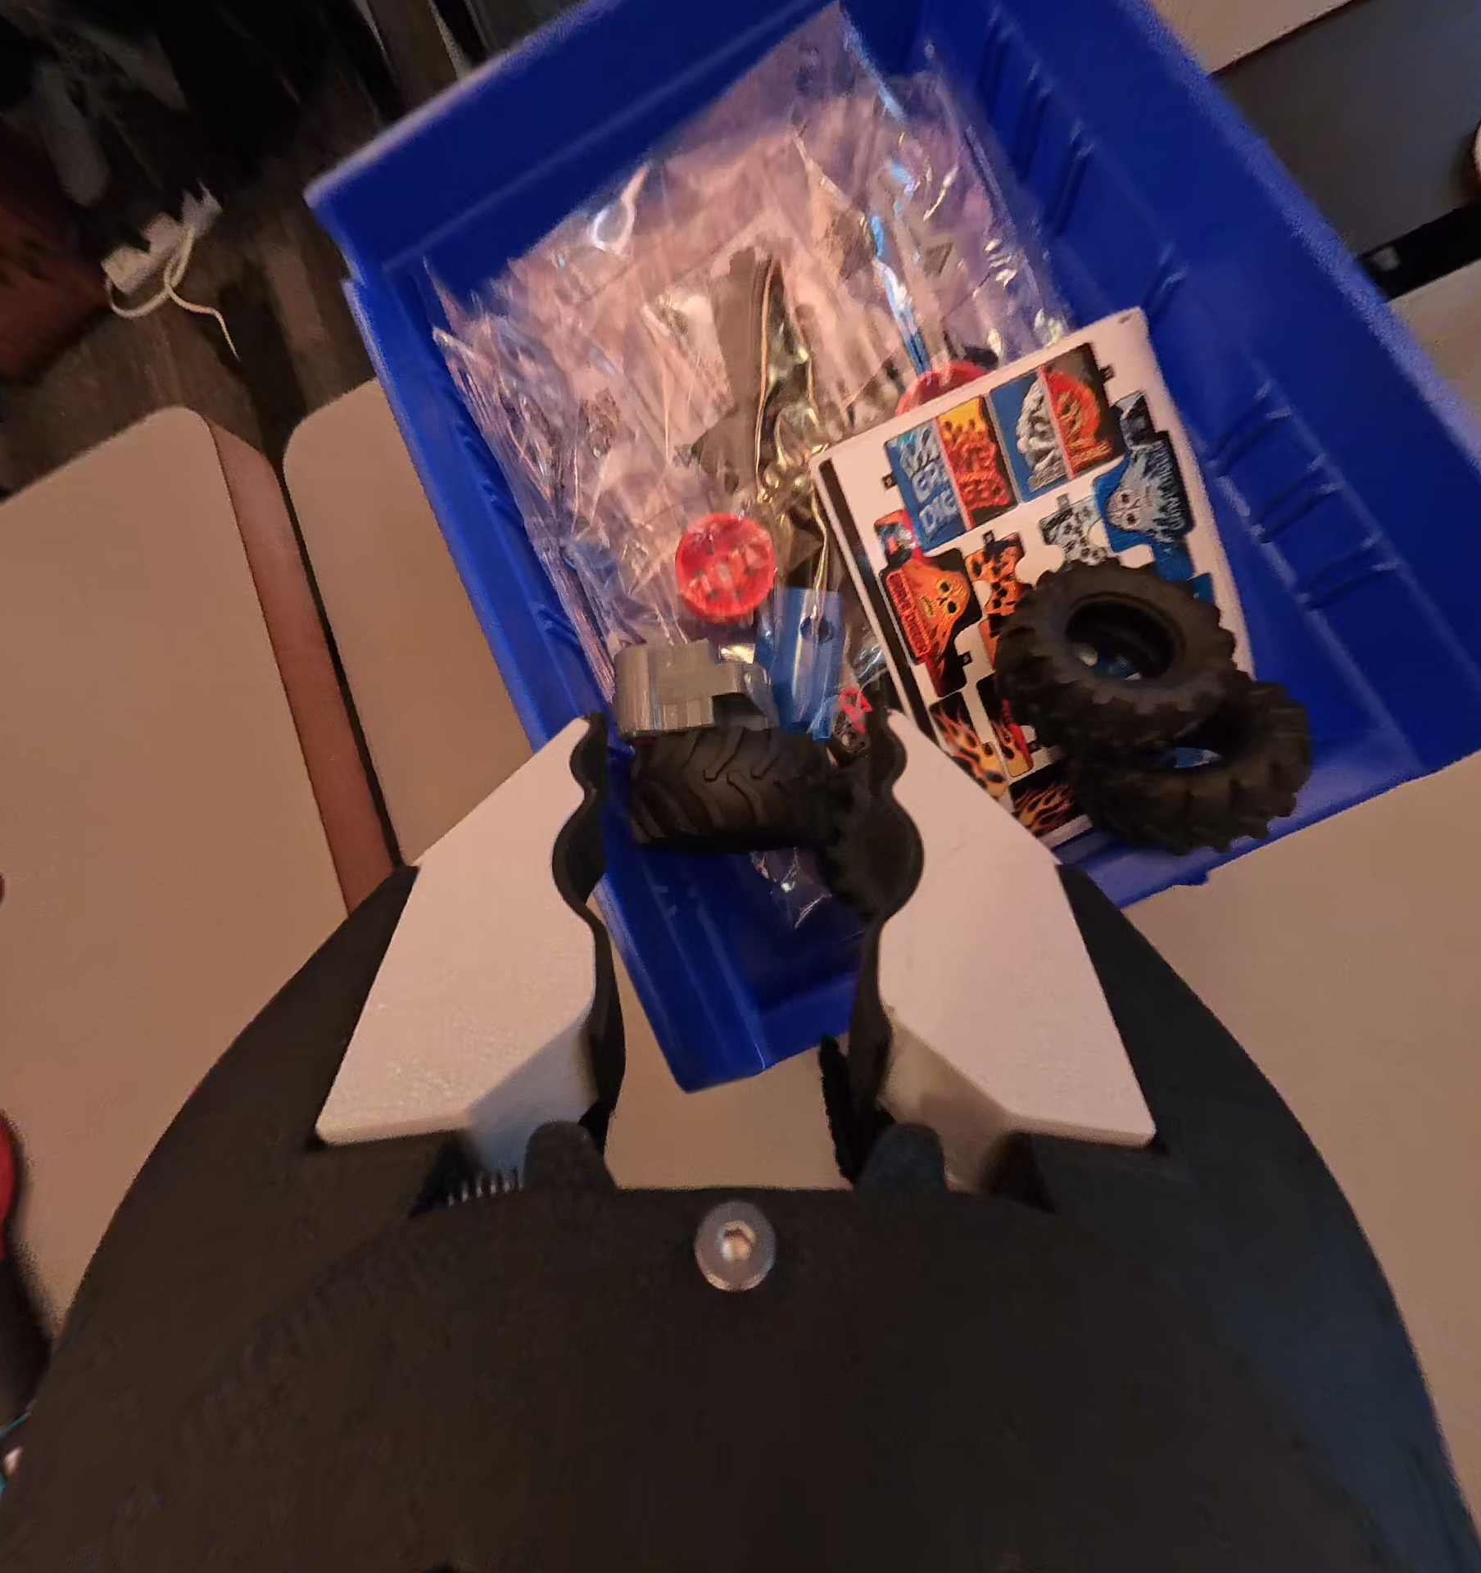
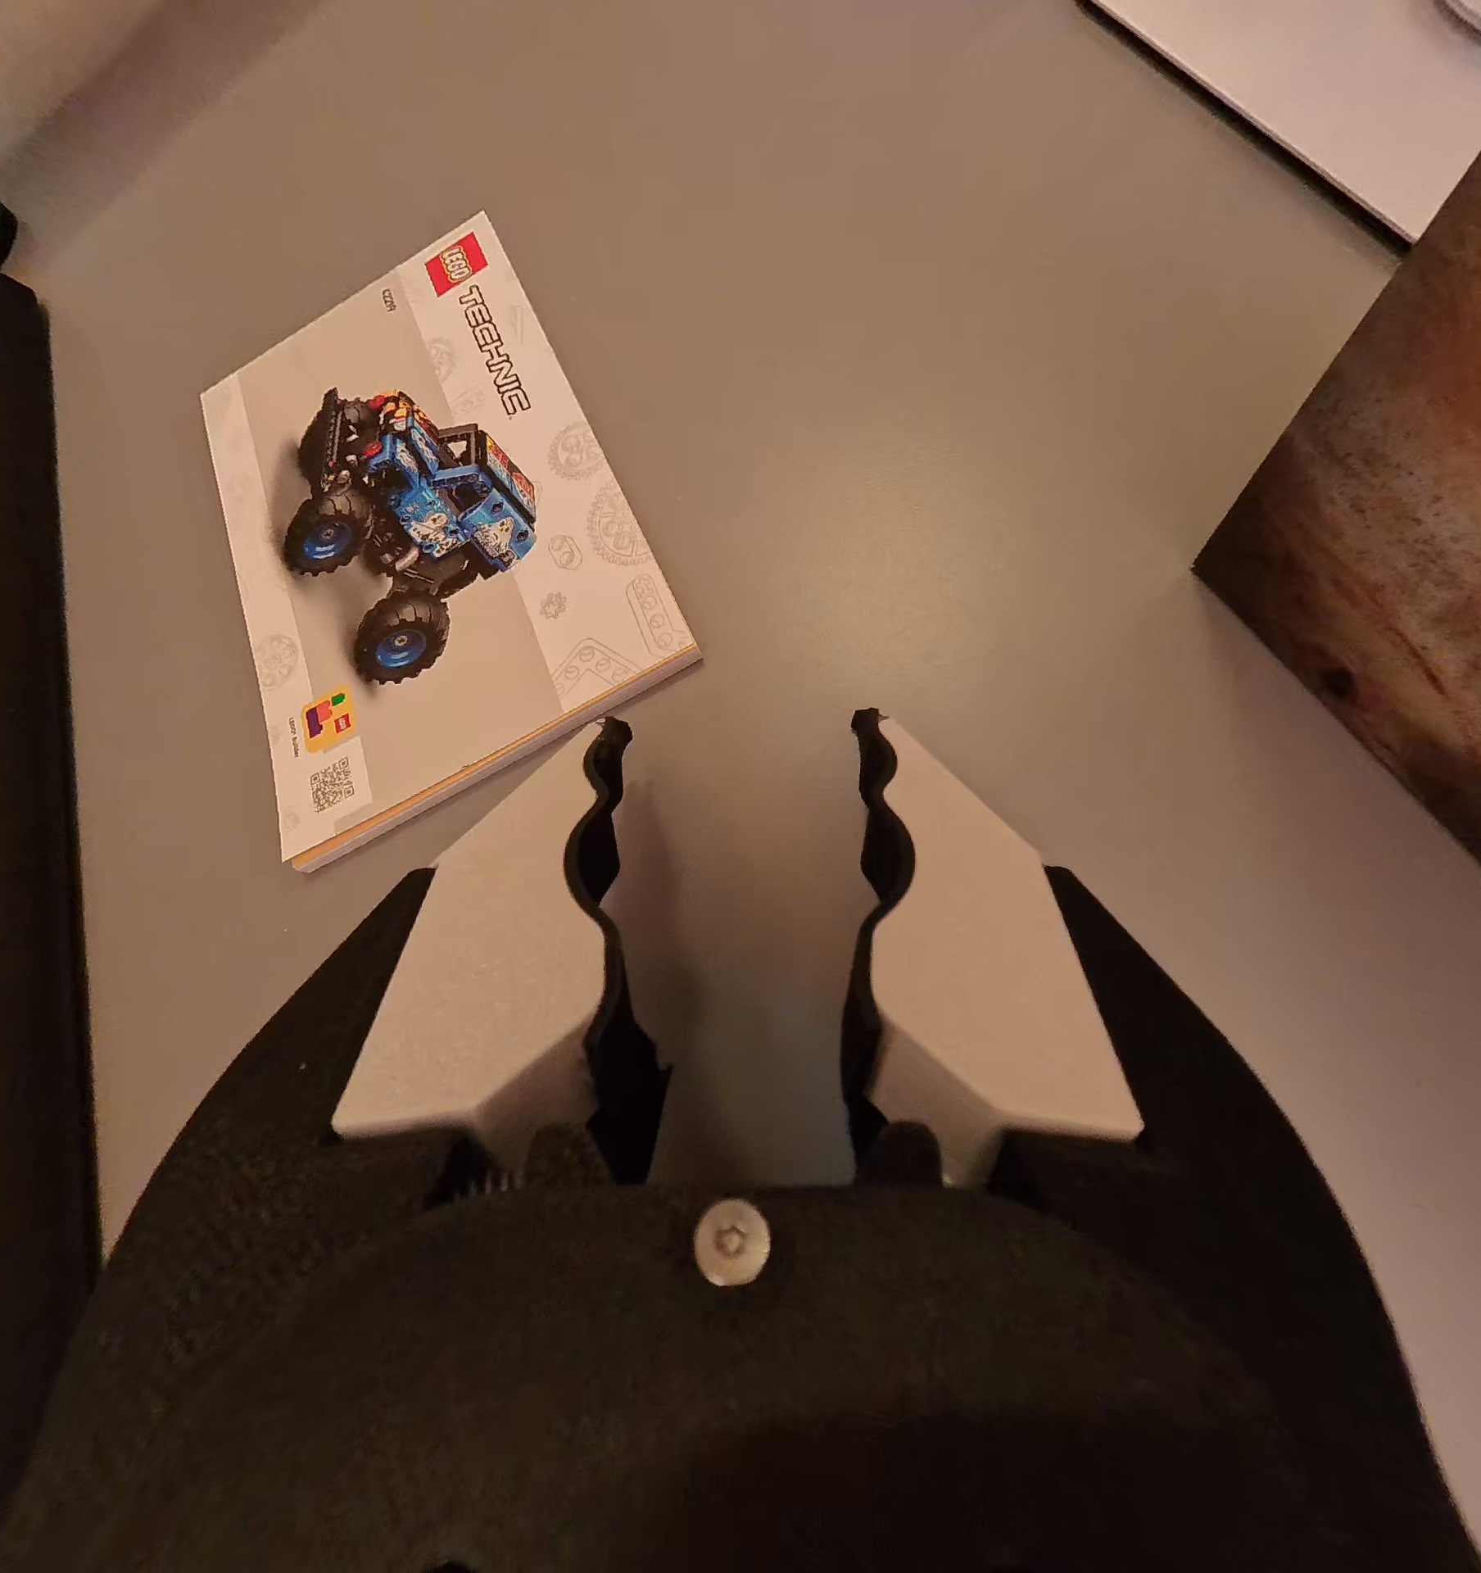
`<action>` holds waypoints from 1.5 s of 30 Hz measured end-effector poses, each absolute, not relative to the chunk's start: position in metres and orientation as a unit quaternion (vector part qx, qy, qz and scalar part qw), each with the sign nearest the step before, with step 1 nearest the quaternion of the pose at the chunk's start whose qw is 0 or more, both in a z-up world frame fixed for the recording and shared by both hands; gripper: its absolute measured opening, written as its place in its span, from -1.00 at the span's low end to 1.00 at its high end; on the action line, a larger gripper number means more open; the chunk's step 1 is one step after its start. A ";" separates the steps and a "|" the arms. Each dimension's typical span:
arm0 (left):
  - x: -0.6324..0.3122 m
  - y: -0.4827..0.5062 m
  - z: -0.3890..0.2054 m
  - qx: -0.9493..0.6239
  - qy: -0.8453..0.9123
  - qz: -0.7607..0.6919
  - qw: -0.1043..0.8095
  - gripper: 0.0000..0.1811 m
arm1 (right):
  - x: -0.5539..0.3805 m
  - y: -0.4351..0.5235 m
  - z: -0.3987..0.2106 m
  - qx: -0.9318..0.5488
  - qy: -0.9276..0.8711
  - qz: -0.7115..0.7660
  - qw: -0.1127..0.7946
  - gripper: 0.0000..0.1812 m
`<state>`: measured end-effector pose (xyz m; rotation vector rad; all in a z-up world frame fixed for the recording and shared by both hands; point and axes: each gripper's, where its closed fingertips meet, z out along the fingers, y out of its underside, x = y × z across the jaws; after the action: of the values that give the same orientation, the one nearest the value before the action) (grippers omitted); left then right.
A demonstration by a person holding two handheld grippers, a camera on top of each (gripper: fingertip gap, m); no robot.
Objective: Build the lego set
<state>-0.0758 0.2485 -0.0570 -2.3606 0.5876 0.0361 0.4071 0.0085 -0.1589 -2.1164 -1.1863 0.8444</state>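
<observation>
In the left wrist view a blue bin (image 1: 1282,477) holds clear bags of Lego parts (image 1: 635,383), a red round part (image 1: 727,569), a grey part (image 1: 677,700), a sticker sheet (image 1: 1035,511) and two knobbly black tires (image 1: 1116,647) (image 1: 1205,775). My left gripper (image 1: 737,757) is open over the bin's near corner, its tips on either side of a smoother black tire (image 1: 720,792); a gap shows on the tire's left side. In the right wrist view my right gripper (image 2: 737,732) is open and empty above the table, just right of the instruction booklet (image 2: 439,545).
The bin stands on a pale table (image 1: 1316,1064) next to a chair seat (image 1: 82,723) on the left. In the right wrist view a brown wooden block (image 2: 1401,528) stands at the right and a dark surface (image 2: 5,681) runs along the left edge. About 55 cm separates my left fingertips from my right. Between my right fingertips and the brown wooden block (image 2: 1401,528) there is roughly 9 cm.
</observation>
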 end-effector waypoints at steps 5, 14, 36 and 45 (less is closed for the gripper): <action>-0.077 0.243 -0.039 -0.909 0.229 0.033 0.348 -0.31 | 0.407 0.008 -0.159 -0.791 -0.443 0.315 0.281 -0.40; 0.098 0.140 0.014 -0.792 0.374 -0.197 0.440 -0.35 | 0.401 0.004 -0.152 -0.776 -0.466 0.307 0.295 -0.36; 0.281 -0.066 -0.166 -0.753 0.582 -0.200 0.232 0.10 | 0.370 -0.026 -0.162 -0.746 -0.558 0.228 0.283 -0.39; 0.289 -0.059 -0.167 -0.749 0.571 -0.201 0.268 0.08 | 0.366 -0.025 -0.166 -0.771 -0.533 0.226 0.264 -0.22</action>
<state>0.2885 -0.0593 -0.1674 -2.0218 1.5420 -0.5421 0.3660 -0.0252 -0.1662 -2.0846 -1.4410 0.6100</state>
